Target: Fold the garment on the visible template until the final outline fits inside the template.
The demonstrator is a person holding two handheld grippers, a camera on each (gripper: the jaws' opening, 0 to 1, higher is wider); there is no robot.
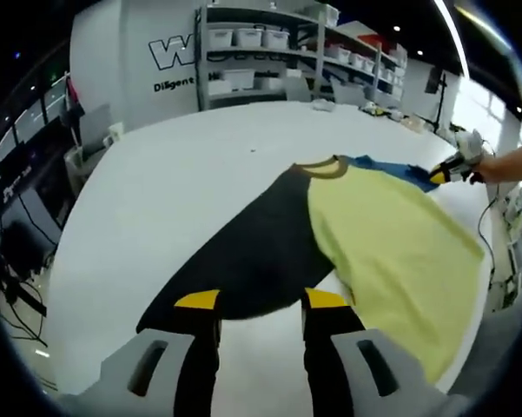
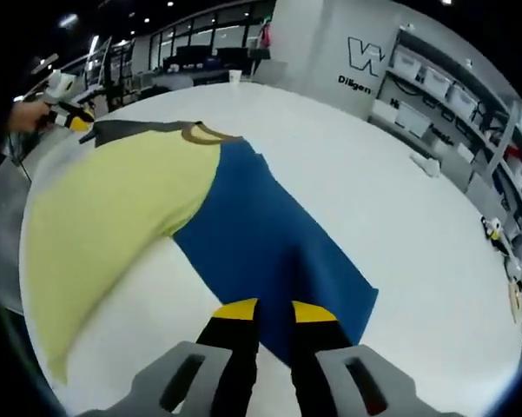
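1. No template outline can be made out under the garment [image 1: 365, 234]; the garment's far yellow edge runs off the table [image 1: 200, 174] rim in the left gripper view.
2. One garment lies spread on the white table, with three colour areas: a yellow middle, a black side panel [image 1: 252, 252] and a blue side panel [image 2: 261, 252], plus a tan collar [image 1: 323, 167].
3. Two grippers work it. The left gripper [image 1: 261, 304] stands at the hem of the black panel, jaws apart, with the cloth edge lying between the tips; whether it grips is unclear.
4. The right gripper [image 2: 267, 313] has its jaws nearly together on the hem of the blue panel, pinching it.
5. Shelving [image 1: 269, 43] with white bins stands beyond the table.
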